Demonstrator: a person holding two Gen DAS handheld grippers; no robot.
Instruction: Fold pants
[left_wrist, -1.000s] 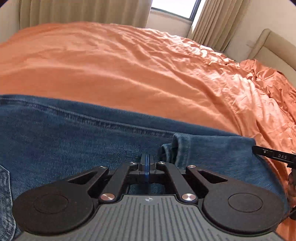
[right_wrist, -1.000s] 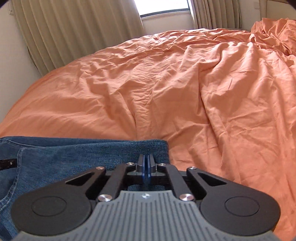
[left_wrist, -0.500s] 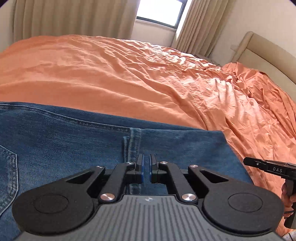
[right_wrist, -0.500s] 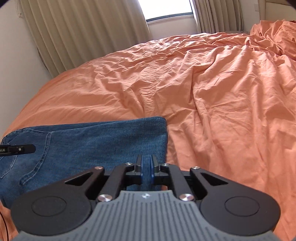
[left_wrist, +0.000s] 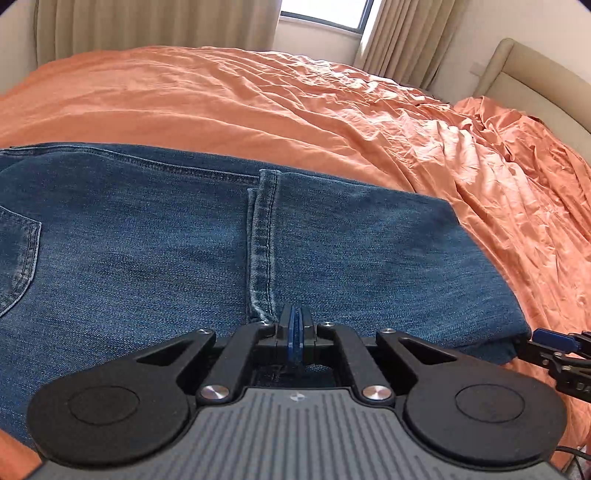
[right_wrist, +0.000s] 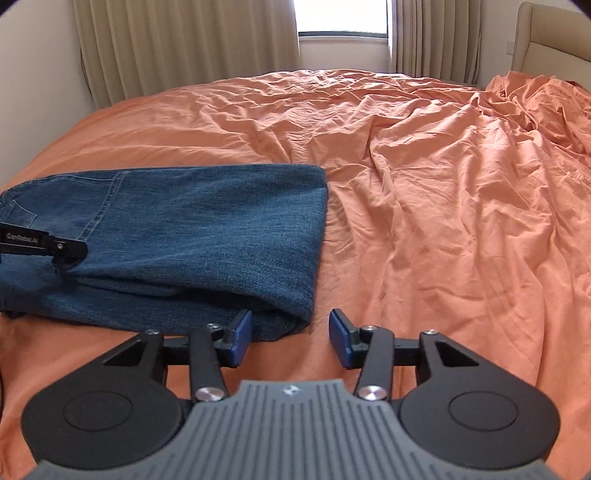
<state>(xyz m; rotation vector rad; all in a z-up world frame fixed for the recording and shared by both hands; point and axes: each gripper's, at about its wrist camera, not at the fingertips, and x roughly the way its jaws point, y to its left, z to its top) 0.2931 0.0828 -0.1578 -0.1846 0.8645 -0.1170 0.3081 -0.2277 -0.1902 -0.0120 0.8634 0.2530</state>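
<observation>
Right gripper (right_wrist: 290, 338) now opened off folded jeans (right_wrist: 207, 236), left gripper (left_wrist: 295, 334) re-closed

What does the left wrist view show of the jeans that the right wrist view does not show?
Only the left wrist view shows the stitched hem lying across the jeans, and the left gripper with its jaws together; whether they pinch denim I cannot tell.

Only the right wrist view shows the rounded folded end of the jeans, and the right gripper open, holding nothing, just short of that end.

Both show the jeans on the orange bedsheet, the curtains and the window.
</observation>
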